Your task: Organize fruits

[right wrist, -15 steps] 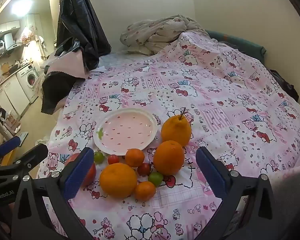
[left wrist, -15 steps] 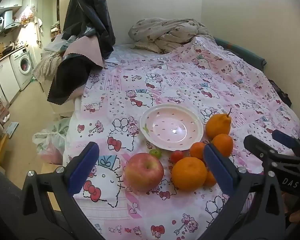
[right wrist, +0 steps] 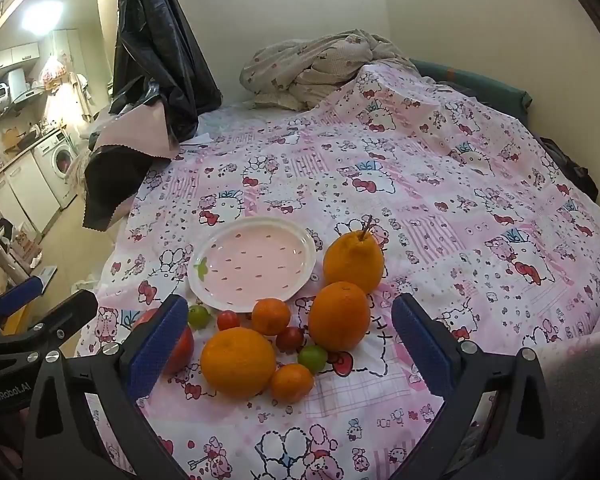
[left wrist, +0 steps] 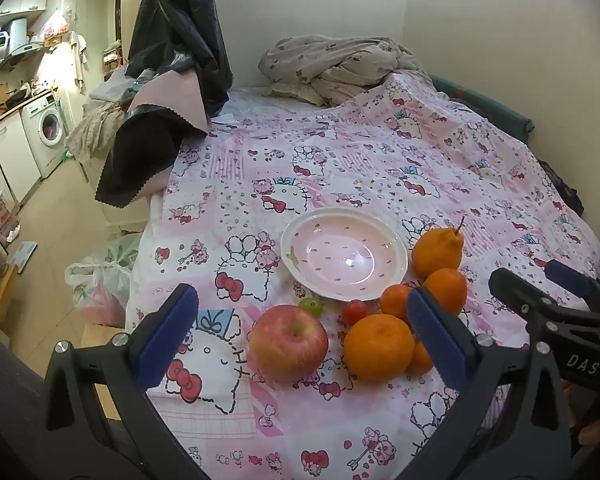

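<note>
My left fingers (left wrist: pixel 302 330) are spread as wide as they go and hold nothing. They hang tilted down over the bed's pink cartoon-print cover (left wrist: pixel 380 168). Between them, seen from my left wrist, lies the red apple (left wrist: pixel 288 344), nearer my left-hand pad but not touching it. The big round orange (left wrist: pixel 378 347) sits just beside the apple, close against my right-hand pad, which hides part of the fruit behind it. Beyond the tips sits the empty pink plate (left wrist: pixel 396 248), with a green grape (left wrist: pixel 313 306) and a cherry tomato (left wrist: pixel 354 312) near its closest rim.

My right fingers (right wrist: pixel 286 346) are equally wide apart, with nothing gripped. Between them is most of the pile: a tall orange (right wrist: pixel 339 316), a small mandarin (right wrist: pixel 271 316), another mandarin (right wrist: pixel 292 382) closest to me, a dark cherry tomato (right wrist: pixel 290 338) and a second green grape (right wrist: pixel 313 358). The stemmed, pear-shaped citrus (right wrist: pixel 354 262) stands just past the tips, touching the tall orange, I think, though the overlap makes contact hard to judge. The apple is mostly hidden behind my right gripper's left-hand pad. All the fruit lies on the cover, none on the plate.
</note>
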